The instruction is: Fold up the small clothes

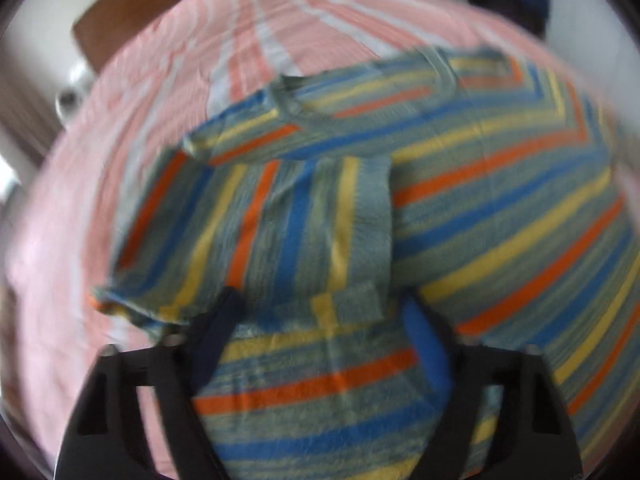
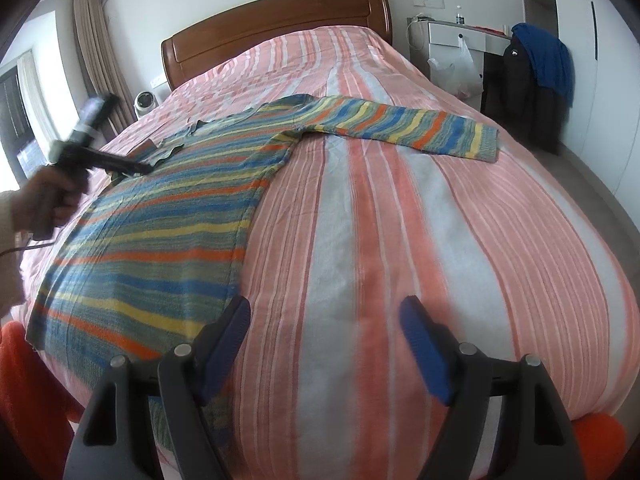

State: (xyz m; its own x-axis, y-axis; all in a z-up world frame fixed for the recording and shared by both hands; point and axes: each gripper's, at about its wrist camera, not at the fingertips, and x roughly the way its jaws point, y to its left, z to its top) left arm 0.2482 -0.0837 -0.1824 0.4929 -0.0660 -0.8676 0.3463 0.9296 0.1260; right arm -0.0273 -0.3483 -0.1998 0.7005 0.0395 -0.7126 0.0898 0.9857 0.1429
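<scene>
On the left, the left gripper [image 2: 136,168] is lying over the sweater [image 2: 160,240], where one sleeve [image 1: 256,236] is folded across the body; its jaws are partly open, and whether they pinch cloth I cannot tell. The sweater, striped blue, yellow and orange, is lying flat on the bed [image 2: 440,240], the other sleeve [image 2: 400,128] stretching rightward, probably awaiting folding. The right gripper [image 2: 324,344] is waiting beside the hem, wide open, holding nothing.

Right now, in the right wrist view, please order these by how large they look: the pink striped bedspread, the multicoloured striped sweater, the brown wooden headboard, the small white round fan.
1. Pink striped bedspread
2. Multicoloured striped sweater
3. Brown wooden headboard
4. Small white round fan

The headboard and fan stand farther away, so they look smaller than they really are.
</scene>
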